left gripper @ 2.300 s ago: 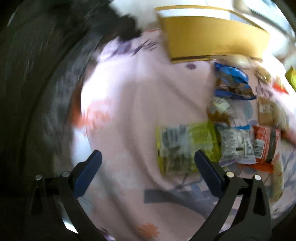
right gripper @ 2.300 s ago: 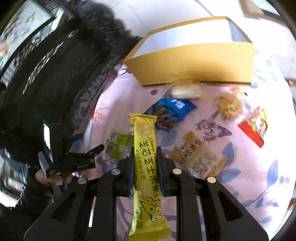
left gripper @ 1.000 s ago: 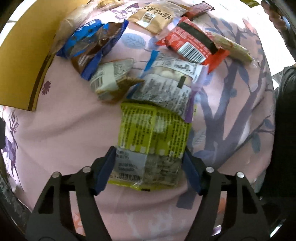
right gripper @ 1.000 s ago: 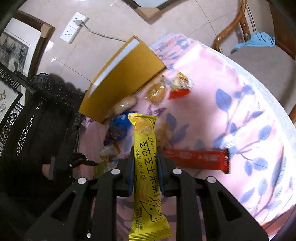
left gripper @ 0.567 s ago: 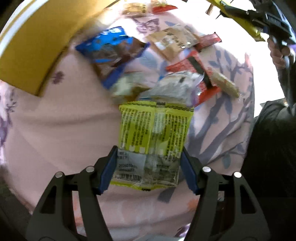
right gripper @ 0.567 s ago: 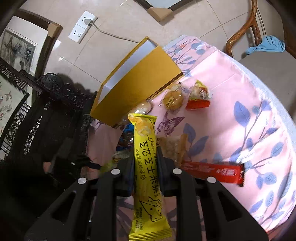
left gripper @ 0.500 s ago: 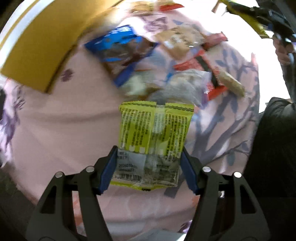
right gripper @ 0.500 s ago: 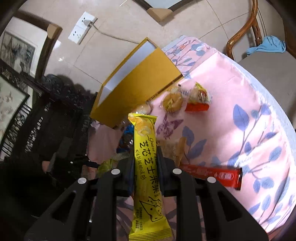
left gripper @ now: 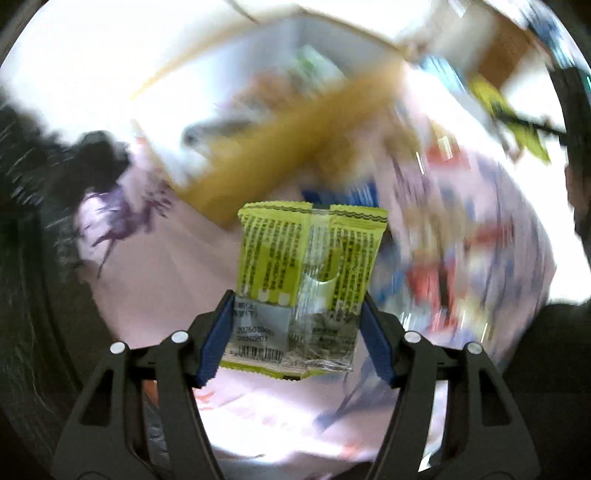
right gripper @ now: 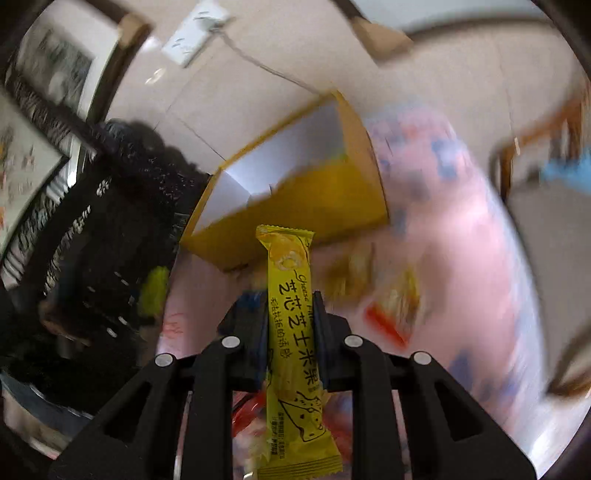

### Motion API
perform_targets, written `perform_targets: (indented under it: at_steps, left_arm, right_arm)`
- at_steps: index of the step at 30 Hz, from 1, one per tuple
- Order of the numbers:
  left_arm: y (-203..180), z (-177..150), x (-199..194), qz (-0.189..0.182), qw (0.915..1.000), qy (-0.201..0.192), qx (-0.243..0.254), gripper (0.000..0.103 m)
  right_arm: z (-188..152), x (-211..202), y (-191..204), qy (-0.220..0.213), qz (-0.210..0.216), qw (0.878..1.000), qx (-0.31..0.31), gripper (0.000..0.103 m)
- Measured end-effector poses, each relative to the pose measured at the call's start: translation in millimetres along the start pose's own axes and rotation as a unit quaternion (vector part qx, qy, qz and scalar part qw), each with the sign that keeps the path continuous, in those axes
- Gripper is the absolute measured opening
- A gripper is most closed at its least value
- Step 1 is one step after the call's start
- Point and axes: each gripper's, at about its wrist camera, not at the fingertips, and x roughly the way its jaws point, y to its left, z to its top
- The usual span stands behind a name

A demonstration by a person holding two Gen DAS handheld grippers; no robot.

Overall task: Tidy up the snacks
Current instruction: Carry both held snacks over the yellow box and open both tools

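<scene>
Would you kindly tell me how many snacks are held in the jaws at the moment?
2: a yellow-green packet in the left gripper, and a long yellow bar in the right gripper.

wall socket [right gripper: 195, 35], wooden chair [right gripper: 535, 140], framed picture [right gripper: 22, 166]

On the long yellow snack bar wrapper [right gripper: 295, 332] we read "Cheese" in script above large Chinese characters "芝芯芝士米果". On the yellow-green snack packet [left gripper: 303, 284] we make out a printed date code beginning "2026"; its fine print stays illegible.
</scene>
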Motion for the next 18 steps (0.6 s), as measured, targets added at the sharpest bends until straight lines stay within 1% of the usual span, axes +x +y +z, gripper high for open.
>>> perform_targets:
  at_steps: [1,2,3,5,6,7,8,10,11,12,13,14,16,18]
  left_arm:
    - [-1.5,4.4,-5.4,0.007,0.9996,-0.022,-0.019,0.065]
    - [2.2,12.9,-15.4,0.021,0.9974,-0.051,-0.047,0.065]
    - [0.9,19.7,-17.2,0.034,0.9955,-0.066,-0.06,0.065]
    - [2.1,34.1,-24.6,0.077,0.9896,-0.091,-0.081,0.066]
    - [4.3,42.7,-27.0,0.106,0.9832,-0.107,-0.103,0.066]
    - [9.1,50.2,-29.3,0.118,0.9751,-0.125,-0.14,0.066]
    - [10.1,53.6,-27.5,0.12,0.969,-0.137,-0.167,0.066]
    - [22.2,66.3,-30.6,0.137,0.9494,-0.167,-0.229,0.066]
    - [28.6,73.5,-30.2,0.133,0.9406,-0.182,-0.254,0.066]
    - [30.8,78.7,-28.1,0.128,0.9369,-0.192,-0.263,0.066]
    - [33.1,84.2,-25.6,0.124,0.9355,-0.196,-0.267,0.066]
    - [35.3,92.6,-19.4,0.116,0.9371,-0.195,-0.265,0.066]
    - [39.3,106.5,-5.9,0.096,0.9434,-0.187,-0.256,0.066]
    - [41.3,115.9,5.0,0.088,0.9482,-0.184,-0.243,0.066]
  right_arm:
    - [11.6,1.5,5.1,-0.002,0.002,1.0,-0.02,0.021]
    - [23.3,3.8,10.2,-0.003,0.001,0.999,-0.037,0.021]
    - [38.6,6.2,17.5,-0.007,0.006,0.998,-0.058,0.021]
    - [60.1,10.0,29.5,-0.016,0.015,0.996,-0.088,0.021]
    - [75.3,12.3,39.6,-0.023,0.015,0.993,-0.113,0.021]
    - [84.6,14.8,44.6,-0.028,0.014,0.992,-0.124,0.021]
    - [98.9,18.0,52.2,-0.034,0.01,0.989,-0.141,0.021]
    - [120.0,23.0,59.3,-0.042,0.008,0.986,-0.16,0.021]
    - [133.2,29.8,64.6,-0.044,0.002,0.984,-0.172,0.021]
    - [142.6,36.9,67.8,-0.046,-0.012,0.982,-0.18,0.021]
    - [151.4,45.0,71.0,-0.045,-0.03,0.98,-0.189,0.021]
    - [158.5,53.6,73.8,-0.044,-0.046,0.978,-0.199,0.021]
    - [166.9,64.0,75.1,-0.041,-0.063,0.976,-0.206,0.021]
    - [173.1,72.9,72.4,-0.035,-0.066,0.977,-0.199,0.021]
